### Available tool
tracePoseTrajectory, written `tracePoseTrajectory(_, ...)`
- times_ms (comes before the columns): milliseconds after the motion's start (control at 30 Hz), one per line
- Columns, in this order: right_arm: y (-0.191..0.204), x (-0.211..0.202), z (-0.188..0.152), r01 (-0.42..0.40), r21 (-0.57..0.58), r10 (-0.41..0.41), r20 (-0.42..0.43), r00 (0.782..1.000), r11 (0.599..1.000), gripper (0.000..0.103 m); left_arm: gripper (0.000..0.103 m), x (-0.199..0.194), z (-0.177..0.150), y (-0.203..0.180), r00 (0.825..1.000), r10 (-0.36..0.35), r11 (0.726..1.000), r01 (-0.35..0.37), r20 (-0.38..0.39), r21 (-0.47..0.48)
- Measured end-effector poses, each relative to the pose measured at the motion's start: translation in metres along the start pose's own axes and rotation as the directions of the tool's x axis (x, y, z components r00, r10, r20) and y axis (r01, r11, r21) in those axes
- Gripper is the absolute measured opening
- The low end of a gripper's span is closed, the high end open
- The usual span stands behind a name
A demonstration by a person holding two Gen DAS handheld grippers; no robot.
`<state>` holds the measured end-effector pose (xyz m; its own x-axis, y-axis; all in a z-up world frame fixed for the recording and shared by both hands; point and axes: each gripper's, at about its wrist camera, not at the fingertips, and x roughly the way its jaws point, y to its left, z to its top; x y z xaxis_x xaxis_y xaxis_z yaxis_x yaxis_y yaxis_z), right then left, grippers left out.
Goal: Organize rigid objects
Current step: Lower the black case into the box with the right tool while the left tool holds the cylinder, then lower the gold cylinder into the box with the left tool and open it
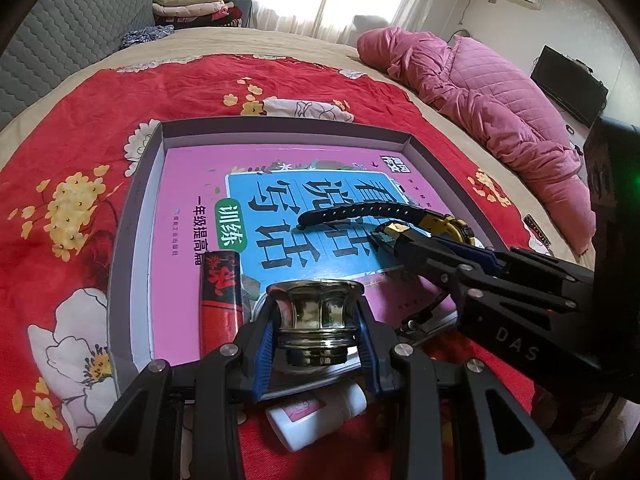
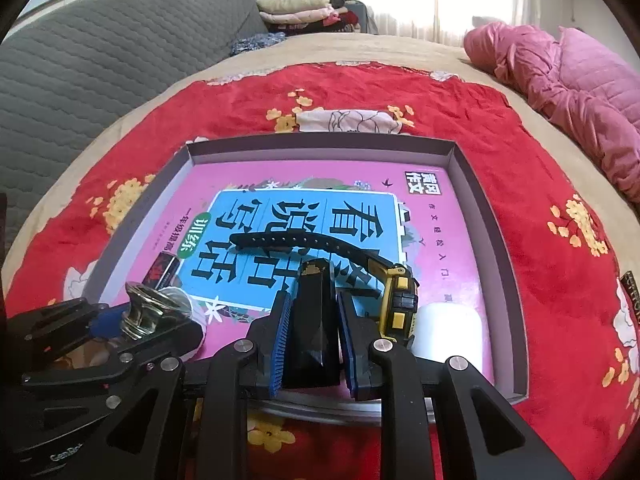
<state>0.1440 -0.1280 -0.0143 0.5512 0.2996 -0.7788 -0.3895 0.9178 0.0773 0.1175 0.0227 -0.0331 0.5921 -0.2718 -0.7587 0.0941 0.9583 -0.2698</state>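
Observation:
My left gripper [image 1: 316,314] is shut on a shiny fluted metal cup [image 1: 316,300], held just above the near edge of a shallow grey box [image 1: 132,220]. My right gripper [image 2: 314,304] is shut on a black faceted piece with a gold tip [image 2: 314,312], over the pink book [image 2: 440,232] that lies in the box [image 2: 496,240]. A yellow and black watch [image 2: 400,300] lies on the book just right of those fingers, its strap curving left. A red and black tube [image 1: 220,292] lies in the box left of the cup. In the left wrist view the right gripper [image 1: 382,236] reaches in beside the watch [image 1: 452,224].
A white rounded case [image 2: 444,332] sits in the box's near right corner. A white bottle [image 1: 316,412] lies on the red flowered blanket [image 1: 60,160] under my left gripper. A pink quilted jacket [image 1: 480,92] lies at the bed's right side, and folded clothes [image 1: 188,4] are stacked at the back.

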Motion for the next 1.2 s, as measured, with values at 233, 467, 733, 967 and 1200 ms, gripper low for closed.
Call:
tracePoseTrajectory(233,-0.006,-0.019,-0.004,-0.028,0.032,0.027,0.035,0.999,0.999,0.025,0.037,0.001,0.0,-0.001,1.0,0.003,1.0,-0.003,-0.004,0.003)
tracePoseTrajectory(467,-0.014,-0.039,-0.012,-0.052,0.064,0.048,0.059,0.997,0.997,0.025,0.037,0.002,-0.003,-0.002,1.0,0.018,1.0,-0.018,-0.008,0.008)
tracePoseTrajectory(733,-0.012,-0.047,-0.015,-0.066,0.057,0.062,0.067,0.996,0.996,0.026,0.037,-0.002,-0.004,-0.002,1.0,0.029,1.0,-0.029,-0.005,0.01)
tracePoseTrajectory(967,-0.013,-0.055,-0.017,-0.075,0.065,0.07,0.08,0.994,0.995,0.026,0.038,-0.006,-0.005,-0.003,0.999,0.036,0.999,-0.036,0.004,0.02)
tracePoseTrajectory(1200,-0.014,-0.059,-0.023,-0.07,0.066,0.065,0.078,0.995,0.995,0.027,0.045,-0.011,-0.006,-0.005,0.999,0.035,0.999,-0.036,0.013,0.032)
